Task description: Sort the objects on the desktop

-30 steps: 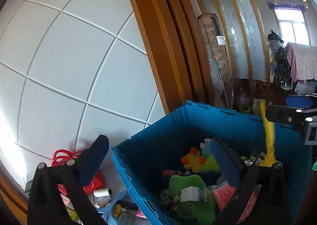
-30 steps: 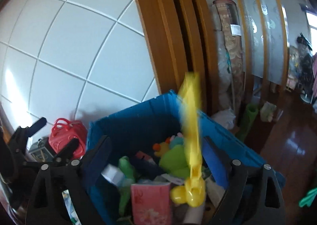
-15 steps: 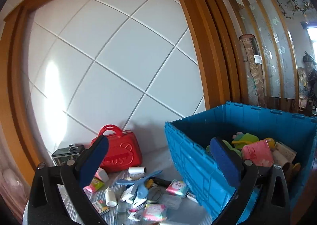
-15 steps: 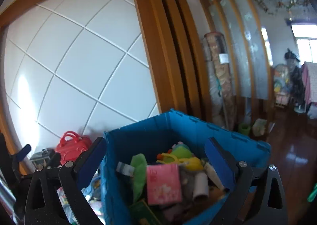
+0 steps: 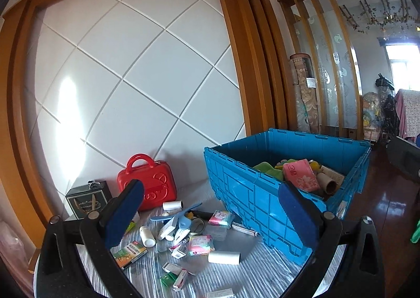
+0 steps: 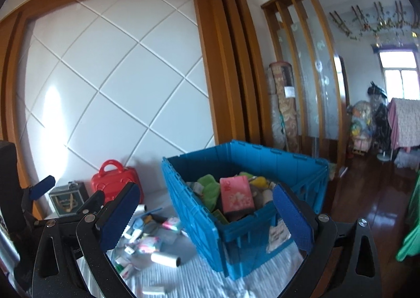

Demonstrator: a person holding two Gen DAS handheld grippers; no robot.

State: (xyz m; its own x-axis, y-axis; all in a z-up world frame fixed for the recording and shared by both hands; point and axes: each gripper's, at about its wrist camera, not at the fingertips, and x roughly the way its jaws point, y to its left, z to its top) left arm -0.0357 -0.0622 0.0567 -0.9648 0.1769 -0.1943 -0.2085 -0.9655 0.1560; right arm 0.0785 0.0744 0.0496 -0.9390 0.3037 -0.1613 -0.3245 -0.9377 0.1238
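Observation:
A blue plastic crate (image 5: pixel 252 193) stands on the striped table cover, holding a pink packet (image 5: pixel 299 175), green cloth and cardboard tubes; it also shows in the right wrist view (image 6: pixel 194 208). Small boxes, packets, a white bottle (image 5: pixel 147 236) and a white roll (image 5: pixel 224 258) lie scattered left of the crate. My left gripper (image 5: pixel 210 216) is open and empty, held above this clutter. My right gripper (image 6: pixel 204 221) is open and empty, in front of the crate's near corner. The left gripper's blue fingertip (image 6: pixel 42 187) shows at the far left of the right wrist view.
A red toy suitcase (image 5: pixel 147 185) and a dark box (image 5: pixel 86 199) stand against the white panelled wall (image 5: pixel 136 82). A rolled carpet (image 5: pixel 305 93) leans by the wooden screen. Dark wooden floor (image 6: pixel 367 193) lies to the right of the table.
Both grippers have pulled back and away from the crate. A yellow toy fell from the right gripper into the crate a second ago. The left view has swung left onto the table clutter.

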